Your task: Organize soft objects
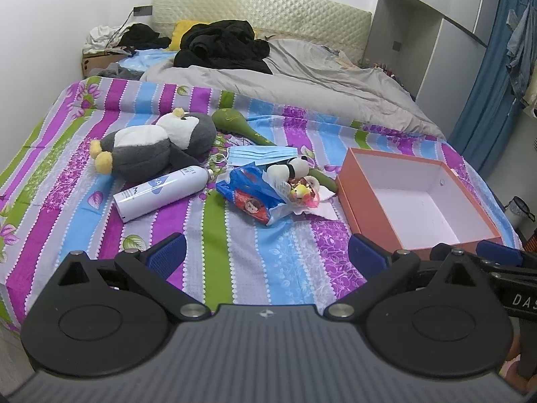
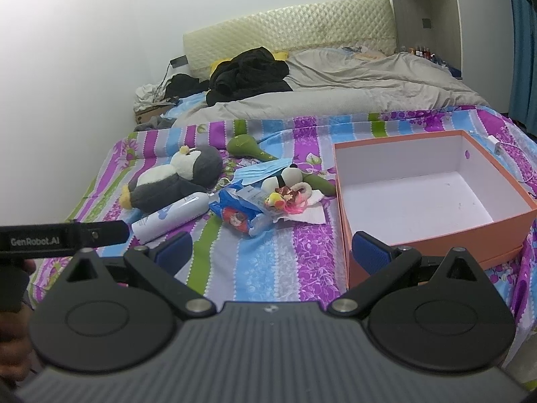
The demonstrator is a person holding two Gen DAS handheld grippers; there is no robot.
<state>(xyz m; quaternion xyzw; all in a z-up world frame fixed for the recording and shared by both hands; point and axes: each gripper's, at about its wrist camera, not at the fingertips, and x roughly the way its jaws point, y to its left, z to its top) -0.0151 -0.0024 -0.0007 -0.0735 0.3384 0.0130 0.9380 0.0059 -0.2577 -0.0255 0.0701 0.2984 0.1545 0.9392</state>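
Observation:
A grey and white plush penguin (image 1: pixel 151 147) lies on the striped bedsheet (image 1: pixel 235 268), also in the right wrist view (image 2: pixel 174 181). A small panda plush (image 1: pixel 292 168) lies on a green soft toy (image 1: pixel 325 181) beside a blue face mask (image 1: pixel 258 154). An open, empty orange box (image 1: pixel 416 201) stands at the right, also in the right wrist view (image 2: pixel 429 194). My left gripper (image 1: pixel 268 255) is open and empty above the near sheet. My right gripper (image 2: pixel 272 252) is open and empty next to the box's near left corner.
A white spray bottle (image 1: pixel 161 193), a blue snack bag (image 1: pixel 251 198), a small bright toy on white paper (image 1: pixel 302 194) and a green paddle-shaped toy (image 1: pixel 238 122) lie among the plush. A grey duvet (image 1: pixel 302 77) and black clothes (image 1: pixel 225 47) lie behind.

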